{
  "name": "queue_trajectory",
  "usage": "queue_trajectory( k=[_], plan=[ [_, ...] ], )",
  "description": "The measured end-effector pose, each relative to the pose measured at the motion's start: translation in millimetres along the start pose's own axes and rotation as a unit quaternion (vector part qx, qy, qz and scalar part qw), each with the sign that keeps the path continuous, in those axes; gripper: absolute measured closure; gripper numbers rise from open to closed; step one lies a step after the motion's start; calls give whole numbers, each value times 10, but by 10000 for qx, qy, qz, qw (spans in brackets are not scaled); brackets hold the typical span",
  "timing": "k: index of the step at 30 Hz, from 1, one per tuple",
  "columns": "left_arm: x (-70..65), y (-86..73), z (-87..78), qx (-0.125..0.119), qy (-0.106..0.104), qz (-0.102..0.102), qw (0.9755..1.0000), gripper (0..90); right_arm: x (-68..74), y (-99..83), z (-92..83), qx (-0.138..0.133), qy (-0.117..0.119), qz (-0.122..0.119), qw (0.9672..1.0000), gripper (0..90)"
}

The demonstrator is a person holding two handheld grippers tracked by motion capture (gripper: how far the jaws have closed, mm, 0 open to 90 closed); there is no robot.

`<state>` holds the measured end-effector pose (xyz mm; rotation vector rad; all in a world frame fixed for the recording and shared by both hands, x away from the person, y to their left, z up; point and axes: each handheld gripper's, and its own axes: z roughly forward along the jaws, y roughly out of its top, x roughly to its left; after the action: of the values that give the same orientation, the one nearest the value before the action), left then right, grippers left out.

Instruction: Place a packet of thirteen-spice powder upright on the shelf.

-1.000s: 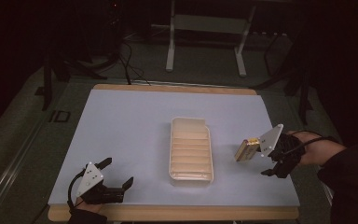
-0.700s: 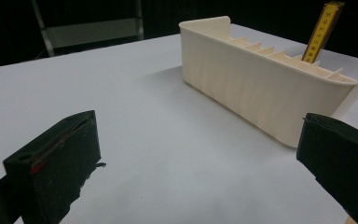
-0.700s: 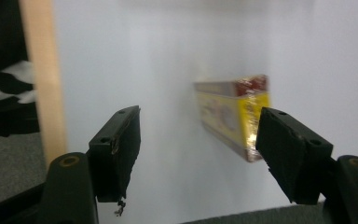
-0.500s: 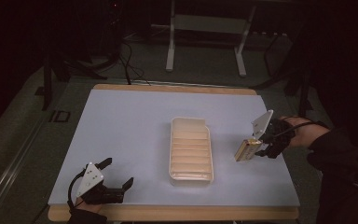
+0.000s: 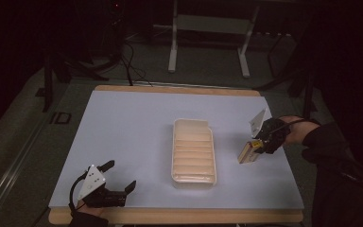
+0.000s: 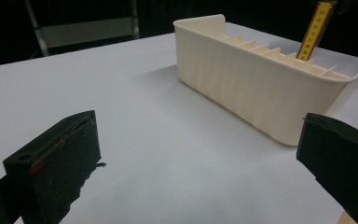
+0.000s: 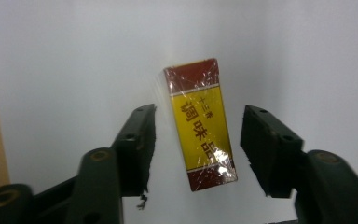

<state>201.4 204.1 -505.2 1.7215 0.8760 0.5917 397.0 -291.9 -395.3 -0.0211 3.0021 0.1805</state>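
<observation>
One box [image 7: 200, 124], one tray [image 5: 194, 151], two grippers.

— What moved on my side since a second ago?

— My right gripper [image 5: 254, 147] slid from the table's right edge inward and lower, toward the tray [image 5: 193, 177]. Its jaws have been closing around the yellow-and-red packet [image 7: 200, 123], which sits between them with gaps on both sides.

— And the packet?

— It travelled along, nearer the tray.

Two black jaws of the left gripper [image 6: 200, 172] wide apart above a white table [image 6: 158, 121], cream ribbed tray [image 6: 256, 93] beyond, yellow box [image 6: 316, 30] standing behind the tray
</observation>
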Motion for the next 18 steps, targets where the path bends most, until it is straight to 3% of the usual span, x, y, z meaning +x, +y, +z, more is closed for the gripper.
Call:
queue_trajectory(
  k=[11, 18],
  plan=[
    [-4, 0, 2, -20, -64, 17, 10000, 0, -29, 3, 101, 120, 222, -63, 9997, 613],
    [-9, 1, 2, -14, -67, 32, 10000, 0, -56, 35, 104, 334, 424, 116, 9985, 673]
  ],
)
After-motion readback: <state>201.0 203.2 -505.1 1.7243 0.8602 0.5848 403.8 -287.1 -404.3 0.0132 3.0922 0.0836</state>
